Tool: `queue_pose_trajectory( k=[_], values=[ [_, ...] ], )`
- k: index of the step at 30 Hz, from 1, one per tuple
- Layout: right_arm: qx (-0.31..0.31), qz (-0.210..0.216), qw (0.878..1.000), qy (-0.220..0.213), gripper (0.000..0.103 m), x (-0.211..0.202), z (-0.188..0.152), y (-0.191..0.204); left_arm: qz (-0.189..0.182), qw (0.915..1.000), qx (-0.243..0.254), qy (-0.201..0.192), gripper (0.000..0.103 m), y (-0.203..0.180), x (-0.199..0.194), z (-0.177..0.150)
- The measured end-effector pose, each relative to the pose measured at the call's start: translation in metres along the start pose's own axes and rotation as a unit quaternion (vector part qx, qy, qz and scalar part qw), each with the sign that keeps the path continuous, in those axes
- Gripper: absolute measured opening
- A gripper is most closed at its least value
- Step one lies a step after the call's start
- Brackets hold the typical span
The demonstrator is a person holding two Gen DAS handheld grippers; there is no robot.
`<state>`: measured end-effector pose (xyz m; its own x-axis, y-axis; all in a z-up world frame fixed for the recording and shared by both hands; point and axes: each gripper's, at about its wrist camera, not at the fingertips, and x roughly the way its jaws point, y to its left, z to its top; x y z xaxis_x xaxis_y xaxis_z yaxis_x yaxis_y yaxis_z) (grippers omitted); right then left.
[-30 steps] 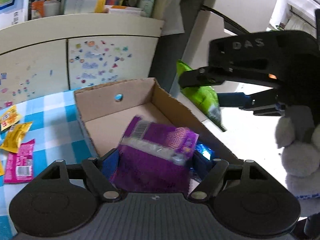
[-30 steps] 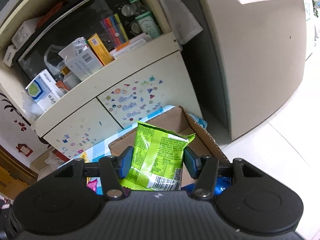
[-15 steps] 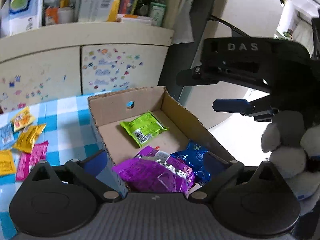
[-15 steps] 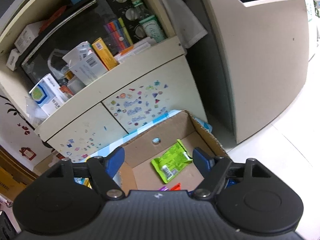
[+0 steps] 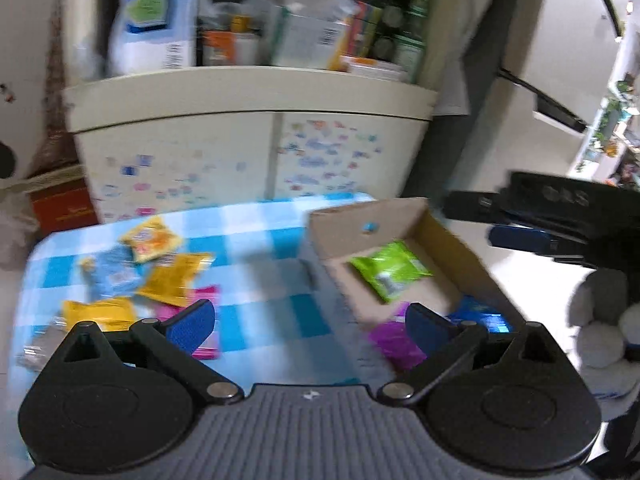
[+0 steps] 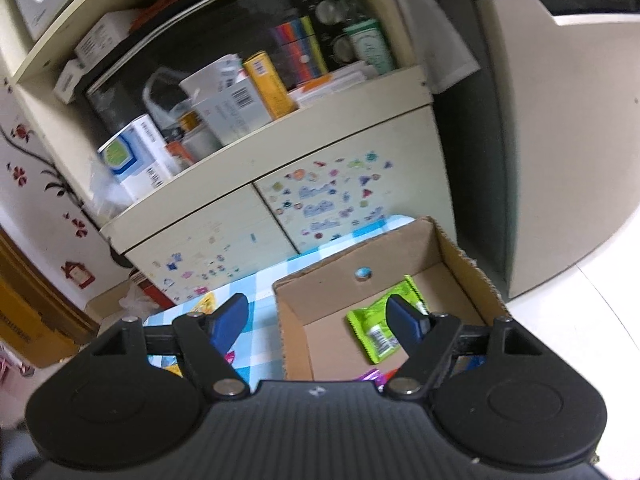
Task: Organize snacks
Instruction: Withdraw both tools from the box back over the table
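**Both grippers empty above a half-sorted spread of snacks**

Nearest in the left wrist view, the left gripper (image 5: 310, 322) has its blue fingers (image 5: 191, 325) spread wide with nothing between them, held over the blue-and-white checked surface (image 5: 256, 300). Just past the left finger lies a pink packet (image 5: 208, 320), partly hidden behind it. To the right, a purple packet (image 5: 394, 342) and a shiny blue packet (image 5: 480, 316) sit at the near end of the cardboard box (image 5: 452, 240).

The right gripper (image 6: 320, 320) is likewise released, fingers apart and holding nothing, hovering above the box's near edge; in the left view it shows as a black body at the right.

Further in, a bright green packet (image 6: 382, 330) lies flat on the box floor, crinkled foil with a white barcode label near one end, well apart from the box's far wall with its small round hole. In the right view one finger overlaps the packet's edge without gripping it.

On the surface left of the box lies a loose cluster of snacks: a yellow packet (image 5: 100, 314), an amber packet (image 5: 172, 280), a pale blue packet (image 5: 114, 276) and an orange-yellow packet (image 5: 150, 238) farthest back, several overlapping.

Beyond stands a cream cabinet (image 6: 352, 184) with stickers on its doors, and boxes crowded on the shelf above.
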<state>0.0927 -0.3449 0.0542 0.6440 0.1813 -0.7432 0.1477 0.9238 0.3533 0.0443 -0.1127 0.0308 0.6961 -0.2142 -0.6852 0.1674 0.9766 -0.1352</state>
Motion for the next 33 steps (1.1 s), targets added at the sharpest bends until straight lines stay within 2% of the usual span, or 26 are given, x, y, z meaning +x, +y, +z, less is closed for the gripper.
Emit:
queue_pose_trajectory(
  k=[8,17,19,22,26,33],
  values=[
    [-0.036,0.022,0.999,0.012,0.077,0.009,-0.008,0.023,0.084,0.9962,-0.020,0.010,0.103,0.068,-0.011,0.006],
    [-0.083,0.048,0.995,0.027,0.078,0.019,-0.021,0.060,0.170,0.9831,-0.060,0.029,0.103,0.156,-0.007,-0.009],
    [-0.094,0.056,0.994,0.032,0.078,0.022,-0.025,0.067,0.179,0.9788,-0.087,0.046,0.103,0.177,-0.002,-0.016],
    [-0.104,0.064,0.991,0.046,0.078,0.029,-0.032,0.078,0.172,0.9762,-0.115,0.065,0.103,0.194,0.006,-0.024],
    [-0.098,0.076,0.990,0.066,0.078,0.039,-0.040,0.087,0.179,0.9743,-0.109,0.082,0.103,0.200,0.020,-0.031],
    [-0.107,0.070,0.988,0.088,0.078,0.056,-0.051,0.100,0.157,0.9767,-0.105,0.103,0.103,0.198,0.043,-0.040]
  ],
)
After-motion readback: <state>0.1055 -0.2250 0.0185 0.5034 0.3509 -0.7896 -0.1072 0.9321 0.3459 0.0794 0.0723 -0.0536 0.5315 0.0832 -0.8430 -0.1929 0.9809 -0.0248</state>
